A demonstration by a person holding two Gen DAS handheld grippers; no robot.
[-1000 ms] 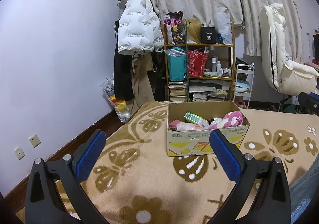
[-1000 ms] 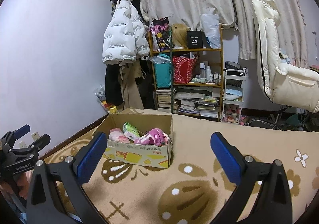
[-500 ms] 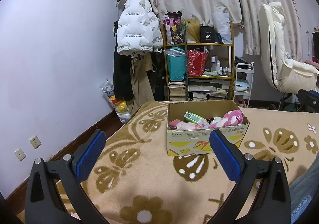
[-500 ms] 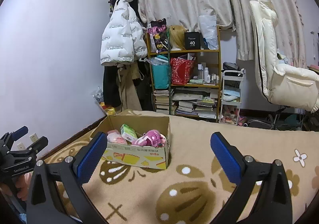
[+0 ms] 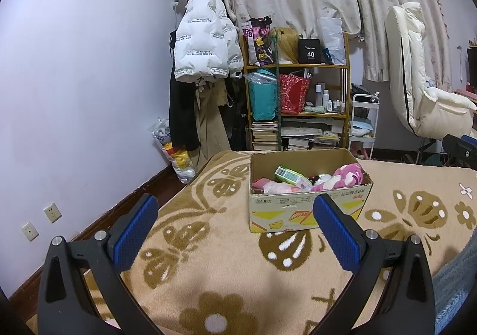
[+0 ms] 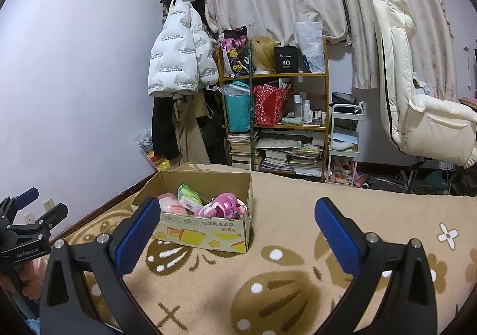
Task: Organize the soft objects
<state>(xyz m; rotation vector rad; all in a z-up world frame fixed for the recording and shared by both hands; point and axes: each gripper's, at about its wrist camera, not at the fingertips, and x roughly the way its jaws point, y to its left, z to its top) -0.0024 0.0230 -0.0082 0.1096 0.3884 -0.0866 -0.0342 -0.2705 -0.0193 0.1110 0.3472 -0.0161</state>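
A cardboard box (image 5: 310,211) stands on the tan patterned blanket (image 5: 208,260). It holds a pink plush toy (image 5: 345,175), a pale pink soft item (image 5: 275,185) and a green packet (image 5: 287,174). The same box (image 6: 205,227) sits left of centre in the right wrist view, with the pink plush (image 6: 222,206) and green packet (image 6: 189,196) inside. My left gripper (image 5: 235,227) is open and empty, short of the box. My right gripper (image 6: 235,227) is open and empty, to the right of the box. The left gripper (image 6: 26,209) also shows at the right wrist view's left edge.
A wooden shelf (image 5: 298,105) with books, bags and bottles stands at the far wall beside hanging coats (image 5: 205,45). A white cart (image 6: 344,141) and a cream chair (image 6: 417,105) are at the right. A blue fuzzy fabric (image 5: 456,284) lies at the lower right.
Both views have shifted slightly; the box sits a little further left in the right wrist view. Both grippers stay open and empty.
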